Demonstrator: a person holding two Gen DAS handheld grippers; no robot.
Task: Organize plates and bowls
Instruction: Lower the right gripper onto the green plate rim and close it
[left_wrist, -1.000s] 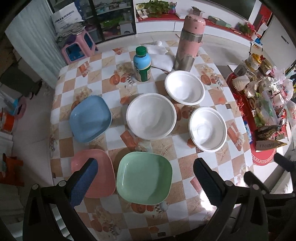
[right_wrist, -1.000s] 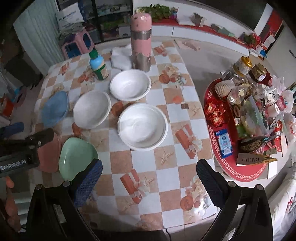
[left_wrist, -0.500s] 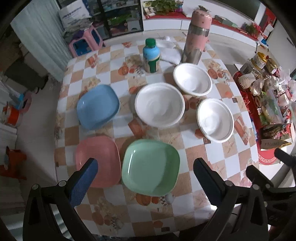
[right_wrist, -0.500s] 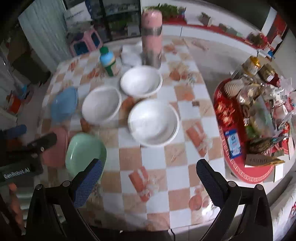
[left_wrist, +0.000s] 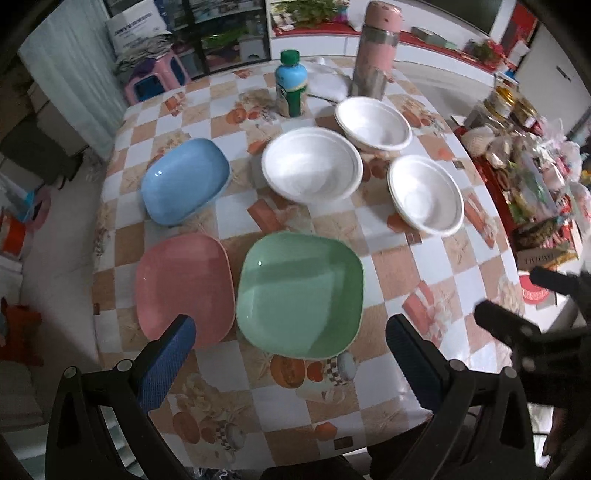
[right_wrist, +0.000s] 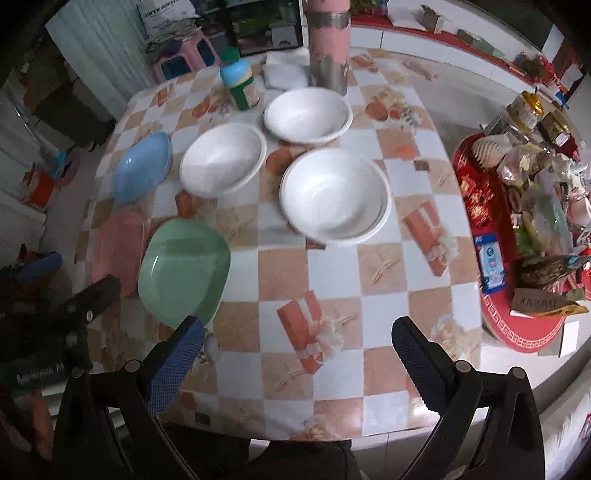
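Plates and bowls spread singly on checked counter (left_wrist: 436, 273), none stacked yet. Green plate (left_wrist: 301, 293) nearest, touching or just beside pink plate (left_wrist: 183, 284); blue plate (left_wrist: 184, 181) farther back. Three white bowls: middle bowl (left_wrist: 312, 170), back bowl (left_wrist: 373, 123), right bowl (left_wrist: 426, 194). Left gripper (left_wrist: 290, 360) and right gripper (right_wrist: 297, 360) above near edge, fingers wide apart, holding nothing. Likely risks: shallow plate rim slipping from fingers; bowl reach knocking bottle (left_wrist: 291, 88) or tall flask (left_wrist: 373, 50); near plates nudged off edge.
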